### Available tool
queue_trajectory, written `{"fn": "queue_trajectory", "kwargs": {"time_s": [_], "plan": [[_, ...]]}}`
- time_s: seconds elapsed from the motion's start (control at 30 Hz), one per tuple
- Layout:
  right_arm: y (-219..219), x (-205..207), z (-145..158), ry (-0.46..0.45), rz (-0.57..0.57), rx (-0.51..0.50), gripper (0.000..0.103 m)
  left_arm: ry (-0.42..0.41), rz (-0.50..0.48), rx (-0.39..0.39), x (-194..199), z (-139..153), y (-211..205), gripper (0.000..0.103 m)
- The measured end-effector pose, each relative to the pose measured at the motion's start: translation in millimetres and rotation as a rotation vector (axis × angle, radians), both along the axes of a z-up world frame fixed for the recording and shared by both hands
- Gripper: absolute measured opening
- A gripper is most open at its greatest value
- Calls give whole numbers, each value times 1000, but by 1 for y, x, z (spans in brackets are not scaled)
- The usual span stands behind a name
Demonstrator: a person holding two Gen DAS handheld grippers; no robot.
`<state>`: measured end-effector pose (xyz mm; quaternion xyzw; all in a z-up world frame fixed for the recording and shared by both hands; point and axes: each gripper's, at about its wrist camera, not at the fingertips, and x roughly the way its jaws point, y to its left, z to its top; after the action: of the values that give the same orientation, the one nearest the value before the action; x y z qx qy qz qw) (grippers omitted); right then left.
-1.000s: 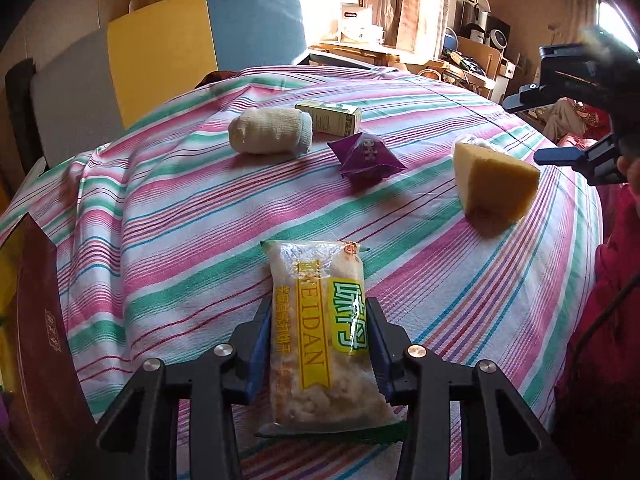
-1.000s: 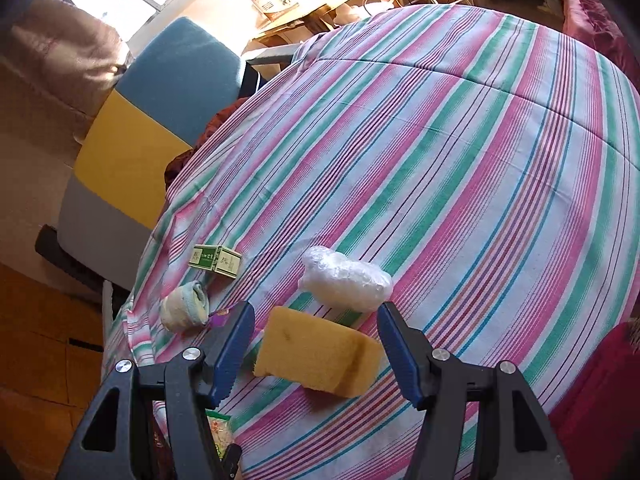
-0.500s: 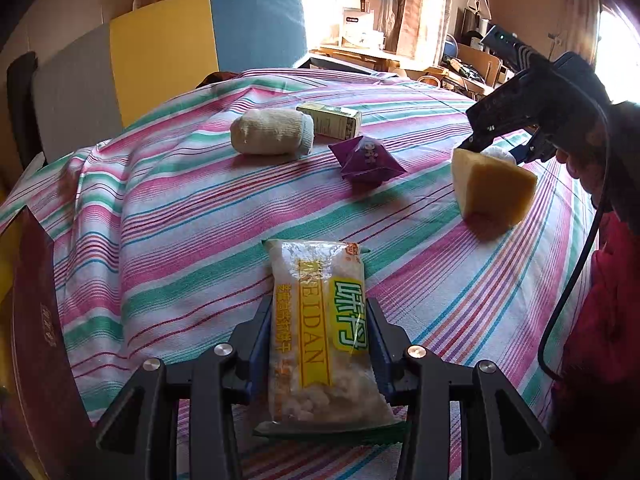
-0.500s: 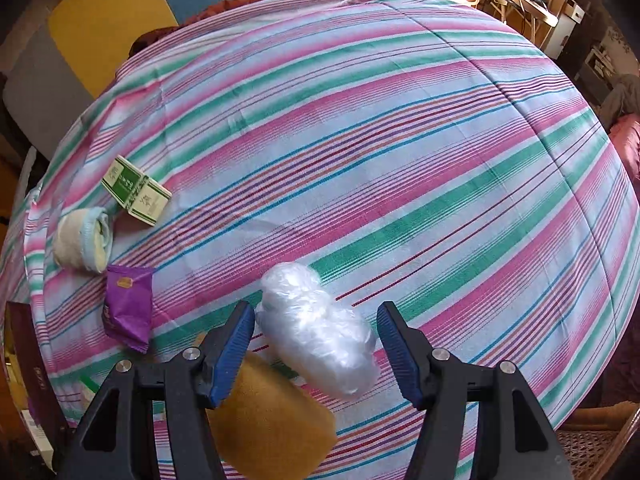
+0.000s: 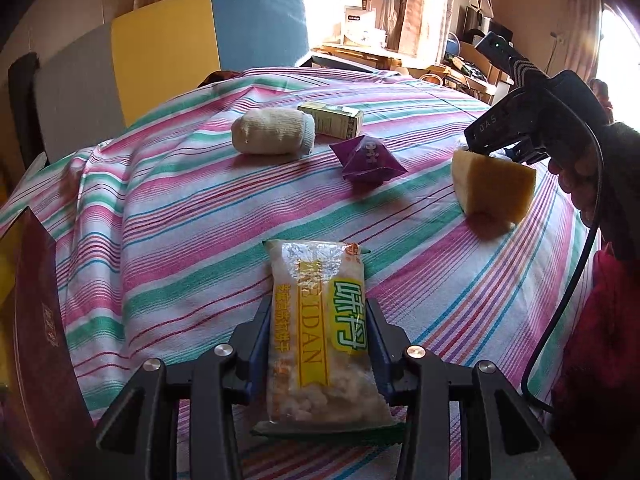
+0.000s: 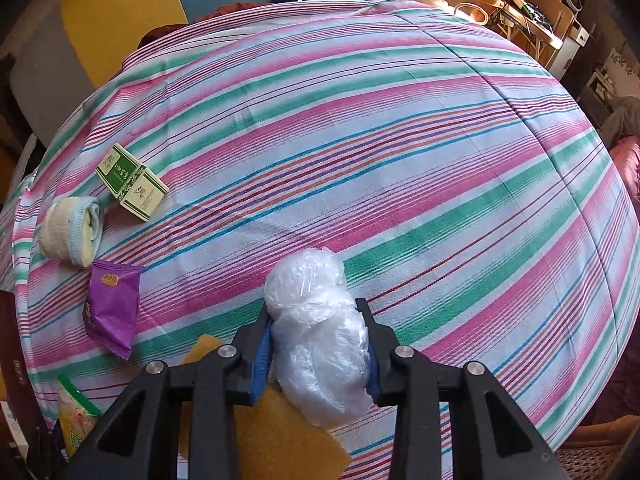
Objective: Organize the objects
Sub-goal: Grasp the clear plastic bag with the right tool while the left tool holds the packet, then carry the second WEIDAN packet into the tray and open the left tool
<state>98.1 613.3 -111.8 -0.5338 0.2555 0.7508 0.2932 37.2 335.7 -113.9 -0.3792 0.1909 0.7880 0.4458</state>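
Observation:
My left gripper (image 5: 318, 306) is shut on a yellow-and-green snack packet (image 5: 316, 272) near the front edge of the striped table (image 5: 180, 208). In the right wrist view my right gripper (image 6: 314, 308) points steeply down. Its jaws are closing, and both pads press on a crumpled clear plastic bag (image 6: 308, 280). A yellow sponge (image 6: 276, 432) lies just beneath and left of that bag. In the left wrist view the sponge (image 5: 494, 186) hides most of the bag, with a hand holding the right tool behind it.
A purple packet (image 5: 370, 158), a rolled white sock (image 5: 272, 132) and a green-and-white box (image 5: 332, 118) lie at the far middle of the table. A dark red box (image 5: 36, 340) stands at the left edge. A yellow-and-blue chair (image 5: 180, 48) stands behind the table.
My right gripper swung down over the sponge to the plastic bag behind it, and its jaws closed on the bag. My left gripper and its packet have not moved.

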Motion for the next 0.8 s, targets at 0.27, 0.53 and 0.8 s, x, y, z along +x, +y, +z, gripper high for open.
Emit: {"fn": "queue_trajectory", "kwargs": {"time_s": [0.27,0.53,0.8], "plan": [[0,8,0,-5,8,27,37,1,5,-30,2,3,-1,42],[-2,8,9,17,25,85,36,-62,46,30,3,29,-22,42],[-4,-3,23,48,13,138,36,-75,204,139,-33,83,-84,42]]}}
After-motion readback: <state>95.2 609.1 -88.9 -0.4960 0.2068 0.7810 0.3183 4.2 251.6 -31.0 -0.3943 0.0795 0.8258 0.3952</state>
